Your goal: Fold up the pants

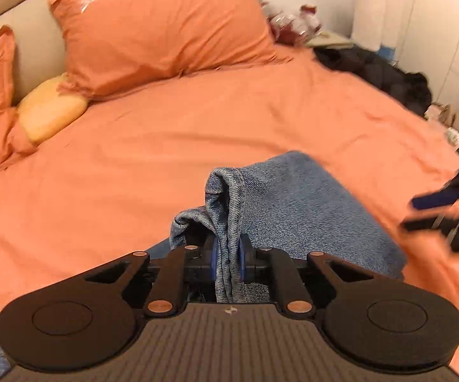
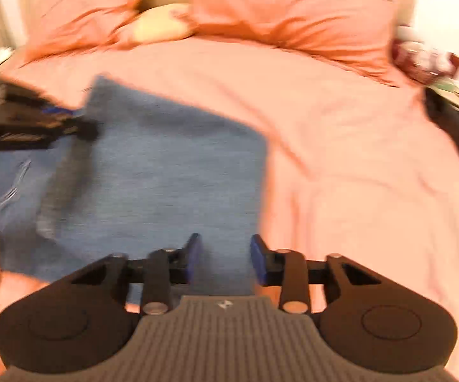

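Observation:
Blue denim pants (image 2: 172, 165) lie partly folded on the orange bed sheet (image 2: 340, 159). My left gripper (image 1: 228, 254) is shut on a bunched edge of the pants (image 1: 280, 210) and lifts it off the bed. It also shows in the right wrist view (image 2: 70, 124) at the pants' far left corner. My right gripper (image 2: 226, 254) is open and empty, hovering over the near edge of the pants. It shows blurred at the right edge of the left wrist view (image 1: 436, 210).
Two orange pillows (image 1: 165, 28) and a yellow cushion (image 1: 51, 111) lie at the head of the bed. Dark clothes (image 1: 385, 76) and clutter sit beside the bed on the right. A nightstand (image 2: 452, 92) stands at the far right.

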The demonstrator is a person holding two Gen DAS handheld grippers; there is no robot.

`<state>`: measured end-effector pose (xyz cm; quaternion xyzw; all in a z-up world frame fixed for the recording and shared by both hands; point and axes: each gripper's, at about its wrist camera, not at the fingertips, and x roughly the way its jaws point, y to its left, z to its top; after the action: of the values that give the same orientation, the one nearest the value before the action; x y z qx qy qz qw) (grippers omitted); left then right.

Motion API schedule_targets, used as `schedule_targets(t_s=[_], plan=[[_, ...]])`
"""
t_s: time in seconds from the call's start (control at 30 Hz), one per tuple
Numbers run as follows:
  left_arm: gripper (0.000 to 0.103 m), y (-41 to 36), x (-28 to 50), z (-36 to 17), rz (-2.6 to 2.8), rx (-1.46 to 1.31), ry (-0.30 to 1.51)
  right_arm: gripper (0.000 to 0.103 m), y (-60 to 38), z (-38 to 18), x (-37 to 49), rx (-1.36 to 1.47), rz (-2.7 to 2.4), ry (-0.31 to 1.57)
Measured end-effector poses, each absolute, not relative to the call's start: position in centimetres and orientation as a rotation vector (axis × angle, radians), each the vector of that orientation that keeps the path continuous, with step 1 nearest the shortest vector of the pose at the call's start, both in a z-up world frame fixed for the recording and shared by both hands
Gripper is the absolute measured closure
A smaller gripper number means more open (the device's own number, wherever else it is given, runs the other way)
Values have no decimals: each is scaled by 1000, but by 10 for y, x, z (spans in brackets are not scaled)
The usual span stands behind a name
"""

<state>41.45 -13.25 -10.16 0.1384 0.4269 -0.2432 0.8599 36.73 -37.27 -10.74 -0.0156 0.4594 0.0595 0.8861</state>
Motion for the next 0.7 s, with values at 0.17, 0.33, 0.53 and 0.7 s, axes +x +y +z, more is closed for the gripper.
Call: schedule_targets(t_s=[0.17, 0.33, 0.53, 0.7], plan=[[89, -113, 436, -142, -439, 278, 1001, 95, -381, -127, 386, 45, 181, 990], [89, -102, 448, -180, -433, 240, 1059, 96, -355, -170, 395, 20, 239, 1107], [87, -113, 459, -205, -403, 309, 1110, 96, -353, -203, 408, 26, 218, 1183], [85, -115, 451, -199, -397, 330, 1103, 96, -350, -188, 409, -5, 209, 1191]])
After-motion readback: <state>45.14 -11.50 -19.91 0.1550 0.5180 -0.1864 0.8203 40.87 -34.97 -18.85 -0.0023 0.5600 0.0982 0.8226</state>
